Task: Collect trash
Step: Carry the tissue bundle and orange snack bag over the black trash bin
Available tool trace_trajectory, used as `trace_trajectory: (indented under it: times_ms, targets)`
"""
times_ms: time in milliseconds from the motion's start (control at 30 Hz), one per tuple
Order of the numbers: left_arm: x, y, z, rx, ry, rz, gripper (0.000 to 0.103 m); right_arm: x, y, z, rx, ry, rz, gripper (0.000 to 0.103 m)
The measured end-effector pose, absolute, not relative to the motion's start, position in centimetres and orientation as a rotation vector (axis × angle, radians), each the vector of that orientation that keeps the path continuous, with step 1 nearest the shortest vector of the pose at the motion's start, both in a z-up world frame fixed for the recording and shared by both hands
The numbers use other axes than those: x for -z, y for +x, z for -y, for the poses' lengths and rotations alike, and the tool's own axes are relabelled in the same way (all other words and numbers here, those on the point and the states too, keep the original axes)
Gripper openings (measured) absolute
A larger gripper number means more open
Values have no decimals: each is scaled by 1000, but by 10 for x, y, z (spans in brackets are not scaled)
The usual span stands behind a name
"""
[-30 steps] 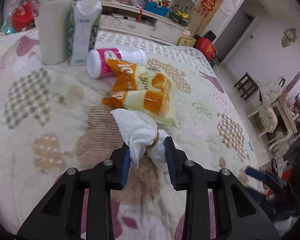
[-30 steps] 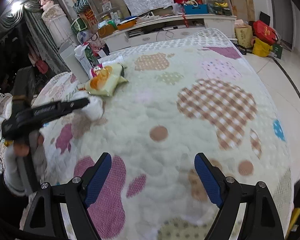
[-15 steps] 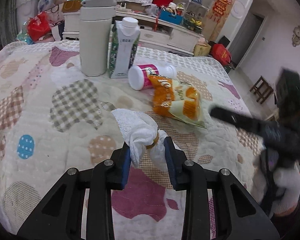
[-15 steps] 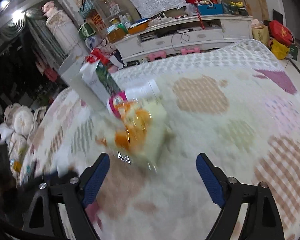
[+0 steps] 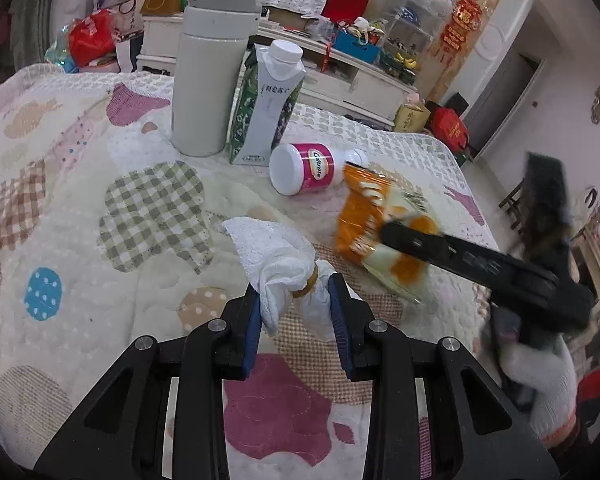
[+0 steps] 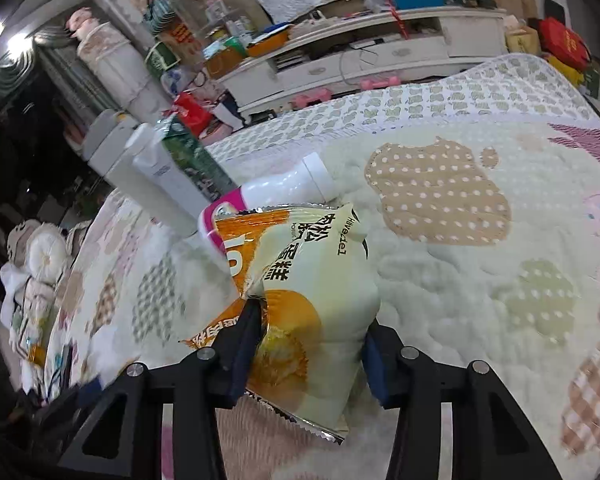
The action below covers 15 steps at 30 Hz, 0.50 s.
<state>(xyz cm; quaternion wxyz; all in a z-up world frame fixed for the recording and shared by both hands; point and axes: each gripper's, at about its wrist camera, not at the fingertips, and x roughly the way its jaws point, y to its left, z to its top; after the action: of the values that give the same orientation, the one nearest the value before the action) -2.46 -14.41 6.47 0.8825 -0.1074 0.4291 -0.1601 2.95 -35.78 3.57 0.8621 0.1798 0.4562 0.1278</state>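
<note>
Cluttered room, patchwork quilt (image 5: 100, 240), left gripper (image 5: 296, 312) fingers clamping white wad (image 5: 276, 264), right gripper (image 6: 308, 344) fingers closing around snack bag (image 6: 312, 280).

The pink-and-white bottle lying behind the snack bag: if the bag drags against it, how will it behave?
The bottle lies on its round side, so it would probably roll. The soft quilt may slow it. It touches the snack bag now between the right tool's pads, so lifting the bag may nudge it.

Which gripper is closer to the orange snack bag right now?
Right. The right gripper has just closed around the orange snack bag; the left gripper, holding a white tissue wad, sits beside it.
</note>
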Motion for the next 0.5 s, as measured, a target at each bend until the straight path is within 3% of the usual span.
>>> trace_trajectory:
  times_ms: [500]
  targets:
    - [-83, -82, 212, 477, -148, -865, 29, -66, -94, 414, -232, 288, -885, 44]
